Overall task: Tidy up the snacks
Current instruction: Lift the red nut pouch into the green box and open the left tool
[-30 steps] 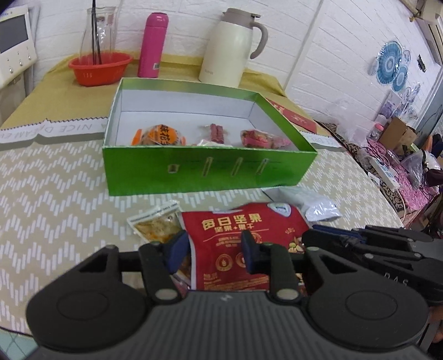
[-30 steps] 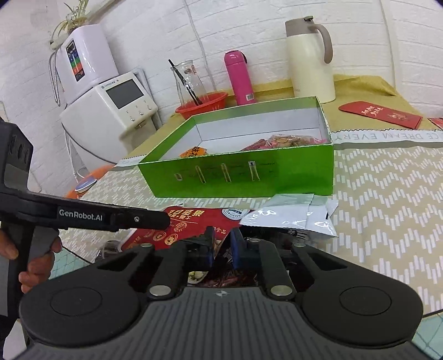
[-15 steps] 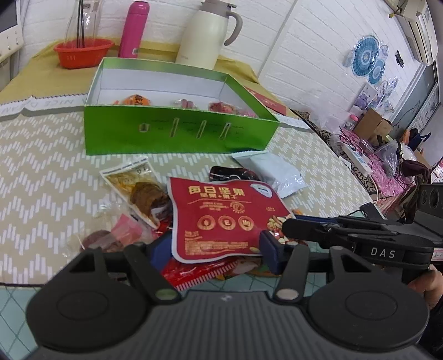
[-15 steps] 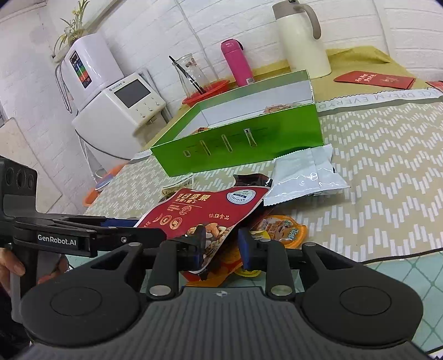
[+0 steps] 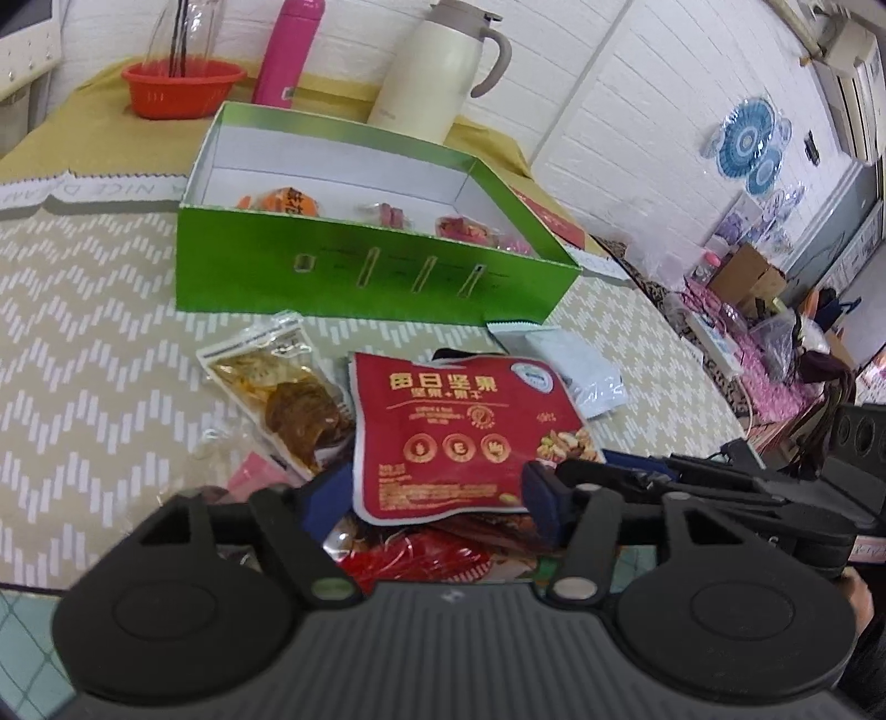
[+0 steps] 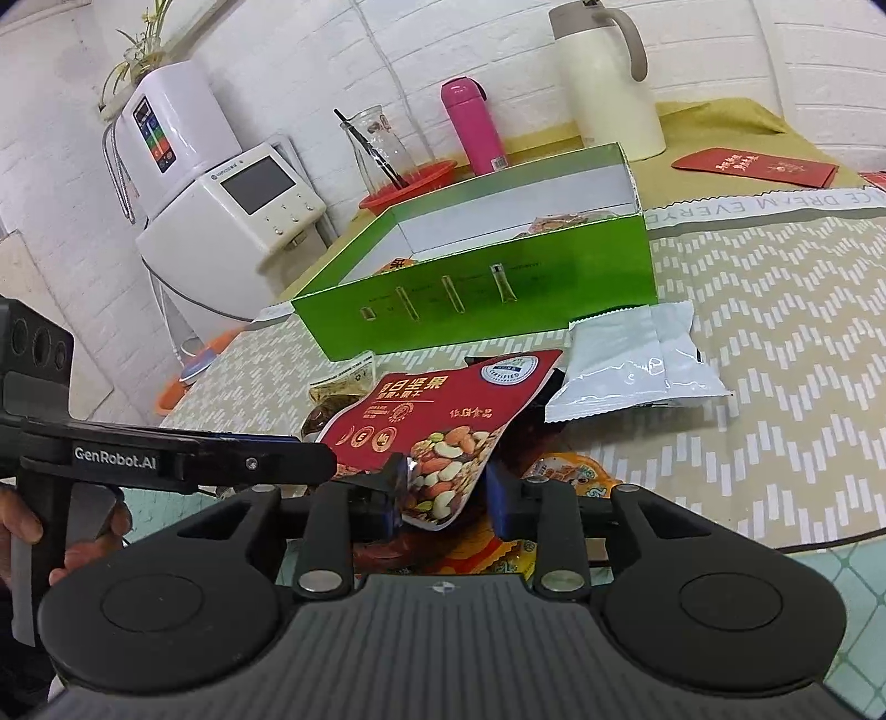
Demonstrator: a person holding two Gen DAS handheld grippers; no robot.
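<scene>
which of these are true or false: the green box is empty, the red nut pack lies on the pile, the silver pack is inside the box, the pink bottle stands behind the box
1. The green box is empty. False: a few snacks lie in it.
2. The red nut pack lies on top of the pile. True.
3. The silver pack is inside the box. False: it lies on the table in front of the box.
4. The pink bottle stands behind the box. True.
</scene>
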